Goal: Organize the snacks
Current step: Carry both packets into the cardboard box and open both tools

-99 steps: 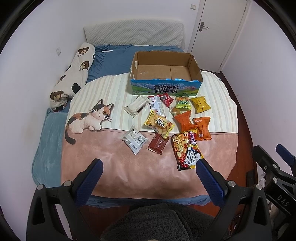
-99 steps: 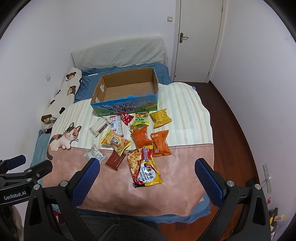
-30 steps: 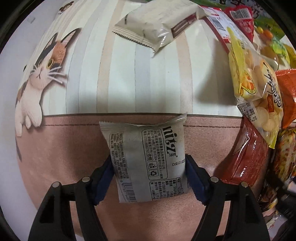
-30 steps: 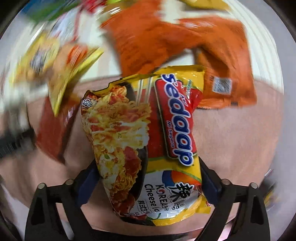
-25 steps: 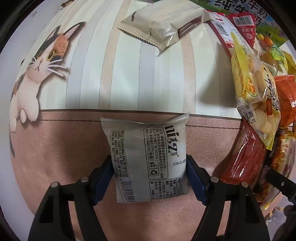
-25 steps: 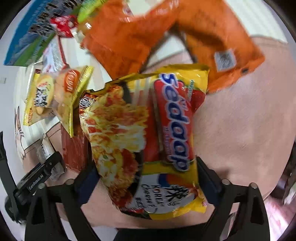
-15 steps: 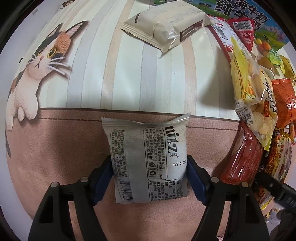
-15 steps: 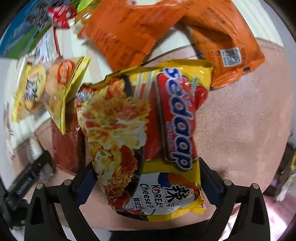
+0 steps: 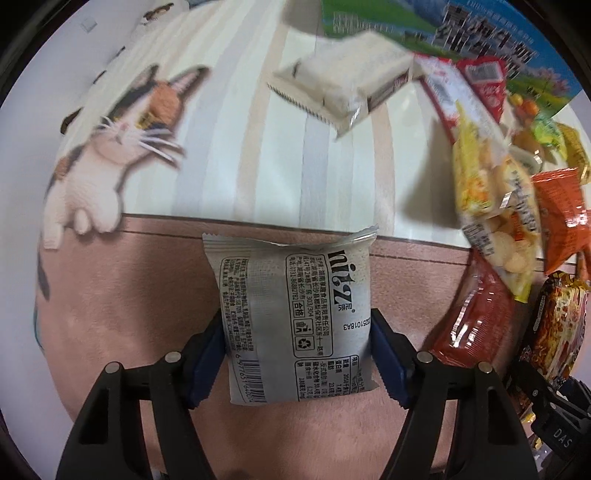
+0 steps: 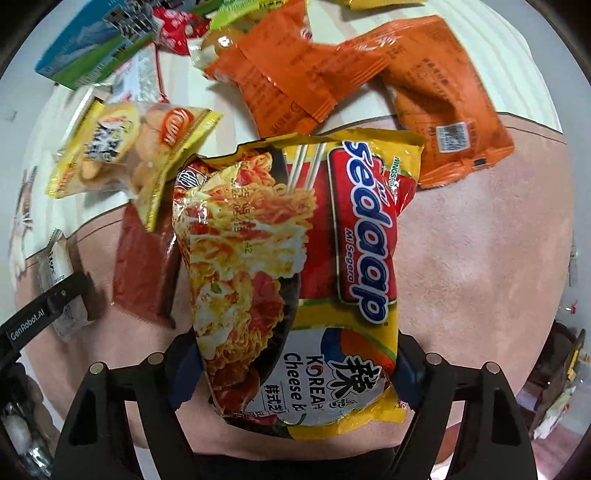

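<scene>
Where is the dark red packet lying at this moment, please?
In the right wrist view the dark red packet lies on the pink blanket, left of the noodle packet and partly under the yellow snack bag.

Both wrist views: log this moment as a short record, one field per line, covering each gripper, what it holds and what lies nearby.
left gripper: jaws just closed further, pads pressing the grey-white packet
right gripper: jaws just closed further on the noodle packet
surface: cat-print blanket
nearby: dark red packet, yellow chip bag, two orange packets
box: at the far edge, interior not visible
</scene>
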Action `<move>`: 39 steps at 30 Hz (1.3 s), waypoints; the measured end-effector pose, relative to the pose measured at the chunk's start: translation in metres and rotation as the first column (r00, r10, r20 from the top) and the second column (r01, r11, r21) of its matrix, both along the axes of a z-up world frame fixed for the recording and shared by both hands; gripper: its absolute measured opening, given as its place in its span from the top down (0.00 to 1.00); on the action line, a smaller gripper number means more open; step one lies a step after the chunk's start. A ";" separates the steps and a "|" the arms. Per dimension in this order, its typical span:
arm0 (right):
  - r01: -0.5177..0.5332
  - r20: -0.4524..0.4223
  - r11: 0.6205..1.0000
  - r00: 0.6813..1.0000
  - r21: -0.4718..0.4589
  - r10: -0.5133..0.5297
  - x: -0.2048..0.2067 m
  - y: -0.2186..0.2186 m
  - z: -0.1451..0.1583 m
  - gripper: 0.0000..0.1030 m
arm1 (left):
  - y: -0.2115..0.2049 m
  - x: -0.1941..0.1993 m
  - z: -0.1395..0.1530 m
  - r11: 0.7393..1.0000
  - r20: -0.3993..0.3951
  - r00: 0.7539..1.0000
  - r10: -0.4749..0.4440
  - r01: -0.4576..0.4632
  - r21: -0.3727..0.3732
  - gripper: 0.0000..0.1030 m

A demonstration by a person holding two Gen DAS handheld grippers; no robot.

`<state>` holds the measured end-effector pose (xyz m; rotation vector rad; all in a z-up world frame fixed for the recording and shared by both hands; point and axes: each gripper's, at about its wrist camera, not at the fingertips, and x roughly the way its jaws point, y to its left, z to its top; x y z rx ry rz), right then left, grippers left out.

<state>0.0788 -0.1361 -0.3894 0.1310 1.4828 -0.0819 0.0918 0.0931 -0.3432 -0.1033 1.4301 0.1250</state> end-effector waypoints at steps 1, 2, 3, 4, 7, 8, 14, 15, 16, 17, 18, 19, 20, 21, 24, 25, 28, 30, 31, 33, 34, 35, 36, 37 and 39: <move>0.001 0.006 1.000 1.000 0.015 -0.001 -0.003 -0.001 0.007 0.17 | 0.004 -0.006 0.010 1.000 0.014 1.000 -0.001 0.001 -0.003 0.31; -0.003 0.017 0.999 1.000 0.036 0.002 -0.009 -0.001 0.015 0.17 | 0.003 -0.008 0.017 1.000 0.023 1.000 0.000 0.000 -0.004 0.31; -0.007 0.025 0.999 1.000 0.049 0.006 -0.014 -0.005 0.025 0.17 | 0.006 -0.013 0.026 1.000 0.036 0.999 -0.004 0.004 -0.007 0.31; -0.012 0.036 0.998 0.999 0.067 0.010 -0.018 -0.006 0.033 0.17 | 0.008 -0.016 0.033 1.000 0.048 0.999 -0.007 0.008 -0.013 0.31; -0.023 0.071 0.992 0.997 0.120 0.014 -0.029 -0.008 0.062 0.17 | -0.002 -0.034 0.064 0.999 0.108 0.994 -0.017 0.022 -0.045 0.31; -0.027 0.083 0.990 0.996 0.139 0.016 -0.031 -0.009 0.071 0.17 | -0.003 -0.034 0.074 0.999 0.123 0.992 -0.027 0.032 -0.042 0.31; -0.066 0.174 0.974 0.984 0.218 0.028 -0.032 -0.011 0.135 0.17 | -0.027 -0.015 0.147 0.995 0.235 0.971 -0.051 0.070 -0.075 0.31; -0.072 0.184 0.971 0.982 0.228 0.030 -0.030 -0.011 0.142 0.17 | -0.029 -0.009 0.160 0.994 0.259 0.964 -0.060 0.082 -0.075 0.31; -0.080 0.200 0.967 0.979 0.241 0.031 -0.027 -0.011 0.153 0.17 | -0.033 -0.003 0.169 0.993 0.269 0.961 -0.064 0.087 -0.074 0.31; -0.089 0.219 0.963 0.975 0.256 0.032 -0.023 -0.013 0.166 0.17 | -0.034 0.004 0.180 0.992 0.288 0.955 -0.071 0.099 -0.082 0.31; -0.099 0.234 0.959 0.972 0.266 0.035 -0.018 -0.014 0.178 0.17 | -0.035 0.012 0.190 0.990 0.305 0.949 -0.077 0.110 -0.090 0.31; -0.110 0.250 0.955 0.968 0.274 0.039 -0.012 -0.016 0.188 0.17 | -0.047 0.026 0.200 0.990 0.325 0.943 -0.071 0.107 -0.096 0.31; -0.123 0.273 0.951 0.961 0.285 0.042 -0.005 -0.015 0.201 0.17 | -0.049 0.036 0.207 0.988 0.334 0.940 -0.075 0.114 -0.100 0.31; -0.130 0.286 0.948 0.957 0.291 0.044 0.005 -0.013 0.212 0.17 | -0.056 0.053 0.215 0.987 0.343 0.936 -0.081 0.123 -0.100 0.31; -0.159 0.332 0.943 0.942 0.292 0.056 0.035 -0.012 0.236 0.17 | -0.065 0.090 0.228 0.985 0.355 0.930 -0.097 0.141 -0.100 0.31; -0.168 0.344 0.941 0.937 0.295 0.060 0.048 -0.011 0.246 0.17 | -0.065 0.102 0.231 0.985 0.357 0.929 -0.099 0.144 -0.100 0.31; -0.187 0.367 0.939 0.927 0.288 0.072 0.083 -0.007 0.259 0.17 | -0.062 0.144 0.236 0.982 0.355 0.929 -0.109 0.156 -0.106 0.31; -0.197 0.385 0.948 0.918 0.249 0.090 0.122 0.000 0.265 0.17 | -0.058 0.181 0.234 0.980 0.336 0.935 -0.112 0.161 -0.121 0.31; -0.197 0.388 0.949 0.917 0.244 0.091 0.138 0.001 0.266 0.17 | -0.058 0.190 0.232 0.980 0.332 0.937 -0.109 0.158 -0.124 0.31; -0.203 0.382 0.954 0.918 0.223 0.106 0.164 0.004 0.265 0.17 | -0.052 0.228 0.225 0.979 0.307 0.946 -0.101 0.150 -0.141 0.31; -0.199 0.376 0.957 0.920 0.212 0.108 0.184 0.006 0.261 0.17 | -0.051 0.238 0.223 0.979 0.301 0.949 -0.096 0.146 -0.145 0.31; -0.201 0.366 0.959 0.923 0.199 0.118 0.198 0.008 0.257 0.17 | -0.048 0.259 0.216 0.977 0.282 0.956 -0.085 0.135 -0.165 0.31; -0.203 0.357 0.960 0.926 0.192 0.124 0.204 0.010 0.254 0.17 | -0.048 0.269 0.214 0.976 0.272 0.958 -0.084 0.135 -0.173 0.31; -0.195 0.342 0.964 0.931 0.181 0.124 0.223 0.011 0.247 0.17 | -0.046 0.284 0.208 0.974 0.254 0.964 -0.082 0.131 -0.183 0.31; -0.199 0.316 0.967 0.938 0.161 0.140 0.249 0.014 0.235 0.17 | -0.043 0.312 0.194 0.973 0.222 0.972 -0.076 0.122 -0.198 0.31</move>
